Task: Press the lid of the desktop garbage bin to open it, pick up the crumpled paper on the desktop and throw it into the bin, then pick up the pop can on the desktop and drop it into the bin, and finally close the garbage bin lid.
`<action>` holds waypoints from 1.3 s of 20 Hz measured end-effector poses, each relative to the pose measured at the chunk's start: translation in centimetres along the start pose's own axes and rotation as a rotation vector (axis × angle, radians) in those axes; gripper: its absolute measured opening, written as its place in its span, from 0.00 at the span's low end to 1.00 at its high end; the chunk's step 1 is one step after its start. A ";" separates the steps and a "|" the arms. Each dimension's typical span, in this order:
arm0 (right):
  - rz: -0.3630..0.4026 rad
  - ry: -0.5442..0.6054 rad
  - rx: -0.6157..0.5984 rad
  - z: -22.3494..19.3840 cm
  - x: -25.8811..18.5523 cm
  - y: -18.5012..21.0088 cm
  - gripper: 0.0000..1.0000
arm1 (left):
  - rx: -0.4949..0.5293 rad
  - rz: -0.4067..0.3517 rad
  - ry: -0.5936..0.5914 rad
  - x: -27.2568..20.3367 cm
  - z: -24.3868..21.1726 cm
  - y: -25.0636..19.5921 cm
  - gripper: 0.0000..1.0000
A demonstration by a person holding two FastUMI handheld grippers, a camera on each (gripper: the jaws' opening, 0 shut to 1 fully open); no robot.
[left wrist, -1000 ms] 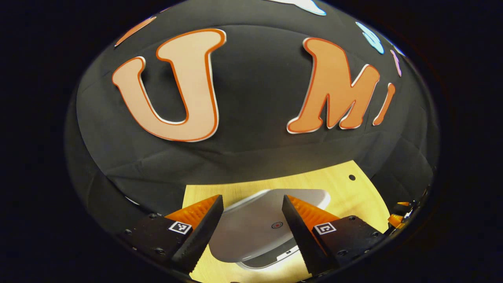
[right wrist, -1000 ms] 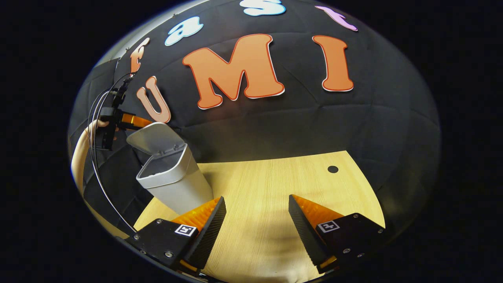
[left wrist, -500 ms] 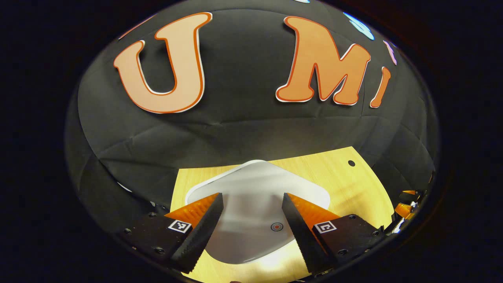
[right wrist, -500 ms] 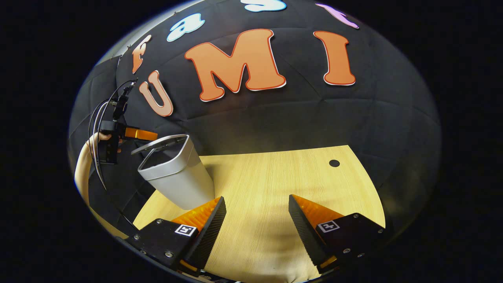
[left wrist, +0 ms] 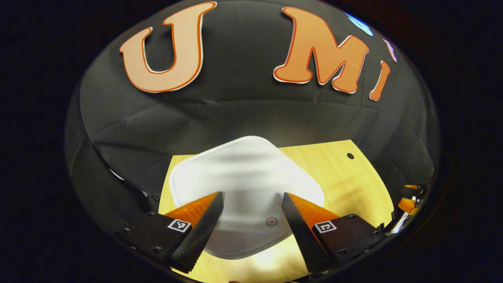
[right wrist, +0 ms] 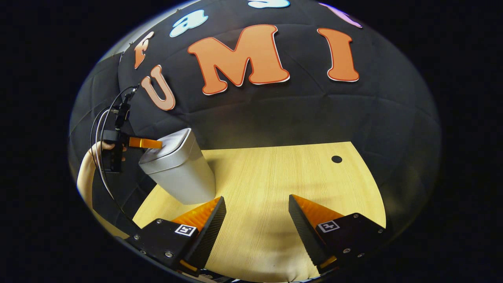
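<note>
Garbage bin stands near the left edge of the wooden table, close to the black cloth wall behind it, and its lid lies flat and closed on top. From the right gripper view the bin is a pale grey box that gets narrower toward its base, with rounded corners. From the left gripper view the lid is a white rounded square, a little blurred, with a small red round mark near its front edge; no writing on it can be read. The left gripper is just above the lid with its jaws apart, holding nothing, and whether a finger touches the lid cannot be told. The right gripper hangs over the bare middle of the table, jaws also apart and empty. To the right of the bin the tabletop is wide and free up to a small dark hole near the far right corner.
</note>
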State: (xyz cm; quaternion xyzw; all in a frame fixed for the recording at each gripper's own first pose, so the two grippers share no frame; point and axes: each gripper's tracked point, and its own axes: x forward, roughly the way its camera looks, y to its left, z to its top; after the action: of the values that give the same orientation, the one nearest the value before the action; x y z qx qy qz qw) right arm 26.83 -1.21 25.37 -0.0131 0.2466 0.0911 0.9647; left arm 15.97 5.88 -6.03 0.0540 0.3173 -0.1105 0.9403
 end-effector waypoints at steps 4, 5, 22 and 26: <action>0.010 0.011 0.001 -0.4 0.2 0.5 0.96 | 0.005 0.036 -0.056 0.3 -0.3 0.0 0.99; 0.013 0.013 0.000 -0.4 0.3 0.6 0.96 | 0.017 0.041 -0.063 0.4 -0.8 0.0 0.99; 0.007 -0.040 0.004 2.2 0.4 1.0 0.96 | 0.000 0.077 -0.084 -0.4 -0.3 0.3 0.98; -0.025 -0.092 0.002 3.8 0.0 0.4 0.96 | 0.004 0.072 -0.151 -1.6 1.4 -1.4 0.97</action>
State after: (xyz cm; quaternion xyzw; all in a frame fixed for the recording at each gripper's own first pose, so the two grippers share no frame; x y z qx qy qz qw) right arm 28.56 -0.56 28.67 -0.0111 0.2021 0.0792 0.9761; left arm 15.22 4.56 -4.01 0.0588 0.2433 -0.0810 0.9648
